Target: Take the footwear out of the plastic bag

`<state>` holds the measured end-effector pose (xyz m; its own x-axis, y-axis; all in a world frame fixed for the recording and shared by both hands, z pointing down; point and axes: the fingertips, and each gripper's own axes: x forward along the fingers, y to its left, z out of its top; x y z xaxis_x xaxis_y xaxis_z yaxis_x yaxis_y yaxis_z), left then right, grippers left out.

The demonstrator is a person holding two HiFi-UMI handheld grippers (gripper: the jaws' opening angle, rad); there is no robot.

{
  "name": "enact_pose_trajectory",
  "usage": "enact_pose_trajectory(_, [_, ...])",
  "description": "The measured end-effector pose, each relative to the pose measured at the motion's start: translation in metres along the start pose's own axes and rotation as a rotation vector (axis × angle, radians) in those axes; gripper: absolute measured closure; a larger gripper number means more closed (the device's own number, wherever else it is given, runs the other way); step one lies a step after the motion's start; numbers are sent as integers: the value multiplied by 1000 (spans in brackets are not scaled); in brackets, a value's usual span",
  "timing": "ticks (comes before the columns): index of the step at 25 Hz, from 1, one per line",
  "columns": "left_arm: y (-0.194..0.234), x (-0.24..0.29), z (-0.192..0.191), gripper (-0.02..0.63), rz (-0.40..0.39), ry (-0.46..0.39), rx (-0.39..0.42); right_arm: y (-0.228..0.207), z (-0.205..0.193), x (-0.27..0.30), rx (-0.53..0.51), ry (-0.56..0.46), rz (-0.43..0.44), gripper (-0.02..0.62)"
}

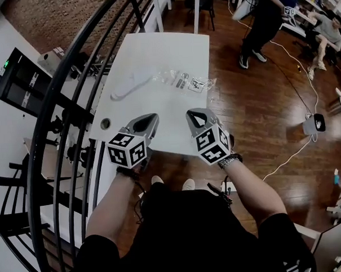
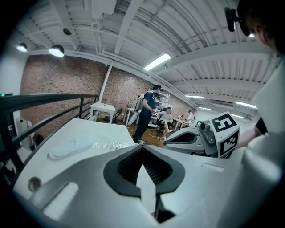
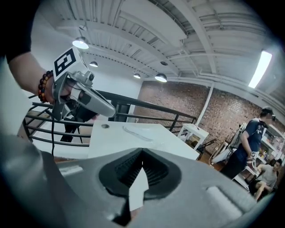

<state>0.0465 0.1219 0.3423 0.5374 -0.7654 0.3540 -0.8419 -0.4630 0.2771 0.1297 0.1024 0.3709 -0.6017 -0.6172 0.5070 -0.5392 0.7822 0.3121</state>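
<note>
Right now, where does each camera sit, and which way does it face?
Head view: on the person's head, looking steeply down at the white table, white slipper and plastic bag; both forearms, left gripper and right gripper show.
Left gripper view: rides the left gripper, looking along its shut jaws across the table; the right gripper shows.
Right gripper view: rides the right gripper, facing the railing; the left gripper shows.
Shared: all show the table.
</note>
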Motion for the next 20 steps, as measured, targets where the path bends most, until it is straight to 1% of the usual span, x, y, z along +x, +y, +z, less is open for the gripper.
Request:
enact_pose_trajectory(4, [-27,-15,10,591,-18,-13,108,14,22,-20,15,-52,-12,603])
enact_pose_trajectory(8, [-40,-34,12,591,-25,-30,185,32,42,-32,17,-96,-33,603])
enact_pose_trajectory(12, [-44,-51,9,591,-34,-39,228,49,60,-40,7,-127,-58,603])
enact_pose_trajectory(20, [-71,-116,2,591,-43,-66,304,110,95,-82,20,-184,-89,603])
